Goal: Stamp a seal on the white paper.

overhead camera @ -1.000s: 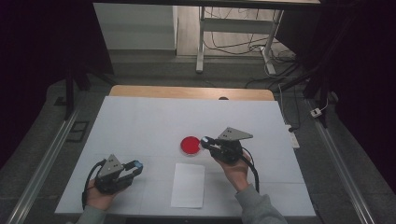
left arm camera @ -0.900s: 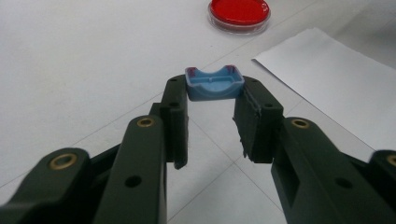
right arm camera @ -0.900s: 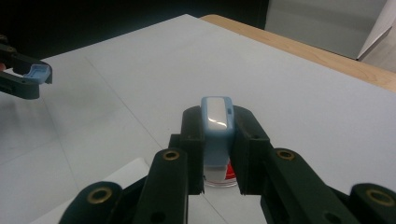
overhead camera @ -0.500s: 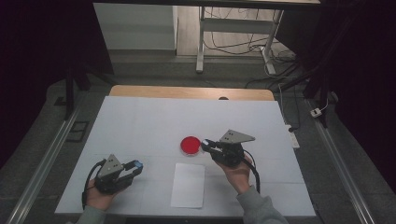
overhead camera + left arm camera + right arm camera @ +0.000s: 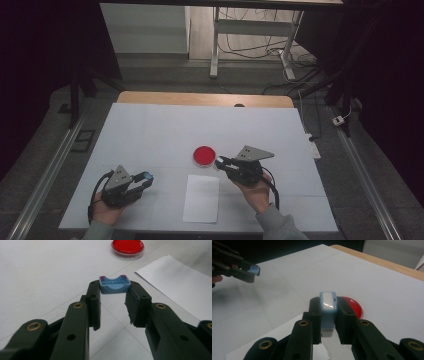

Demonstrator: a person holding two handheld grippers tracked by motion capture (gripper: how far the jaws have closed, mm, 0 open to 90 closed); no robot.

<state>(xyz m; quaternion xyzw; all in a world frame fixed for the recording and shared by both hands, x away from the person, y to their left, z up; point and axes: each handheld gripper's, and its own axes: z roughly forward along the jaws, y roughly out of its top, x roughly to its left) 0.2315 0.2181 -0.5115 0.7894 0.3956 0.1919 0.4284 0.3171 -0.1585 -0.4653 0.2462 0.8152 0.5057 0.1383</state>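
The left gripper (image 5: 115,297) is clenched on a small blue cap (image 5: 114,284), which sits between the very tips of its two black jaws, with its hollow side turned up. In the high view this gripper (image 5: 142,178) rests low over the near left part of the white table (image 5: 150,130), held by the person's left hand (image 5: 107,210).

The right gripper (image 5: 328,312) is closed on a pale blue case (image 5: 328,311) with a white shiny face; the case stands on its edge between the jaws and is squeezed from both sides. In the high view the right gripper (image 5: 222,162) is near the middle of the table, in the person's right hand (image 5: 257,192), with a grey three-cornered plate on top.

Just beside the tips of the right gripper lies a round red dish (image 5: 204,156), flat on the table. In the right gripper view the dish (image 5: 354,306) is partly hidden behind the jaws. A white sheet of paper (image 5: 201,198) lies flat near the front edge of the table, between the two hands, apart from the dish. The two grippers are well apart from each other.
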